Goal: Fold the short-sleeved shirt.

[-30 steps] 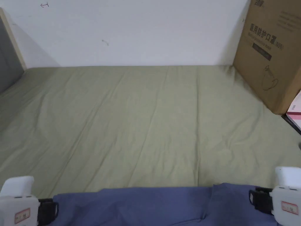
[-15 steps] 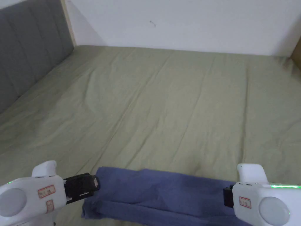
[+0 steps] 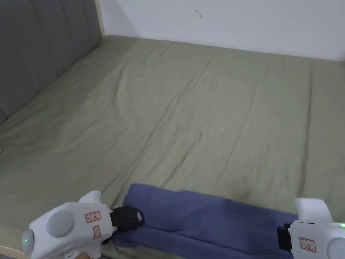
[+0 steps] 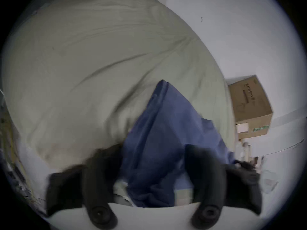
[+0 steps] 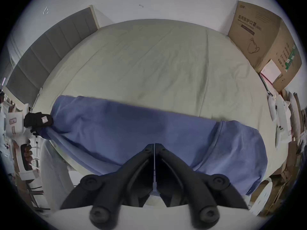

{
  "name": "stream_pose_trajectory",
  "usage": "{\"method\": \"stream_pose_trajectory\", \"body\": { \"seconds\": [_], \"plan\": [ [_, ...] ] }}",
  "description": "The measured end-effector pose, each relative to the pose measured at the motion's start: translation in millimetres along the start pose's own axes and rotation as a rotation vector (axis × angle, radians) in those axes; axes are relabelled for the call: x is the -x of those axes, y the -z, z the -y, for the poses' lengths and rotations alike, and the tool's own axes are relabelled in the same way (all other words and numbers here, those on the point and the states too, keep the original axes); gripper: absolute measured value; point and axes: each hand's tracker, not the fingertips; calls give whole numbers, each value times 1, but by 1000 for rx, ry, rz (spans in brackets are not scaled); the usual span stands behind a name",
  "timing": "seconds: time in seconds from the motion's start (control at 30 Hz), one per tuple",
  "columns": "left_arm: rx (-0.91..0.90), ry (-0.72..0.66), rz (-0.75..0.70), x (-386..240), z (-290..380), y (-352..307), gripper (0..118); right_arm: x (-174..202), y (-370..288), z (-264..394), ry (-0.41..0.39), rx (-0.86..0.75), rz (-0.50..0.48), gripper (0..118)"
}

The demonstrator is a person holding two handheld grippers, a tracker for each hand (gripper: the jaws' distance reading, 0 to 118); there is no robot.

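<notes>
The blue short-sleeved shirt [image 3: 202, 219] lies as a long strip across the near edge of the bed, with its near side hanging over that edge [image 5: 132, 125]. My left gripper [image 3: 134, 217] is at the shirt's left end. In the left gripper view its jaws stand wide apart and open [image 4: 152, 148], with bunched blue cloth [image 4: 166, 125] lying loose between them. The right gripper view also shows the left gripper [image 5: 48, 119] and the hand holding it. My right gripper [image 3: 281, 236] is at the shirt's right part, and its jaws [image 5: 154, 144] are pressed together on the cloth.
The olive bedsheet [image 3: 202, 111] stretches wide and bare beyond the shirt. A grey padded headboard [image 3: 37, 54] bounds the left side and a white wall [image 3: 236, 23] the far side. A large cardboard box [image 5: 262, 39] stands at the bed's far right corner, with clutter beside it.
The head camera has swung left, so the headboard has come in and the box has gone out. More of the shirt now lies on the bed, and both grippers sit farther forward.
</notes>
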Motion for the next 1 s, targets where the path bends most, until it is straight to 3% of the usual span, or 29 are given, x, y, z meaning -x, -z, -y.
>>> {"method": "stream_pose_trajectory", "body": {
  "seconds": [0.03,0.07,0.13,0.23,0.43,0.57,0.7,0.93,0.97,1.0],
  "plan": [
    [-2,43,-96,-4,1,2,26,1,0,2,-6,9,5,1],
    [0,53,-127,-5,2,2,23,0,2,3,-7,20,6,1],
    [1,31,-47,-7,1,-2,11,-4,5,7,10,32,10,1],
    [-9,13,-43,-20,-2,-4,11,-10,7,13,45,46,2,1],
    [-56,206,-110,-72,-7,-26,11,-26,-6,28,47,37,4,1],
    [-117,422,-79,-148,4,-48,11,-48,-16,35,120,13,-6,1],
    [-102,635,46,-227,33,-49,11,-70,-27,41,189,-19,-13,1],
    [-22,983,166,-315,133,11,11,-119,-44,66,296,-53,16,1],
    [10,969,176,-318,141,27,17,-127,-45,71,316,-52,30,1],
    [42,947,162,-319,145,42,34,-134,-45,75,344,-48,41,1]
  ]
}}
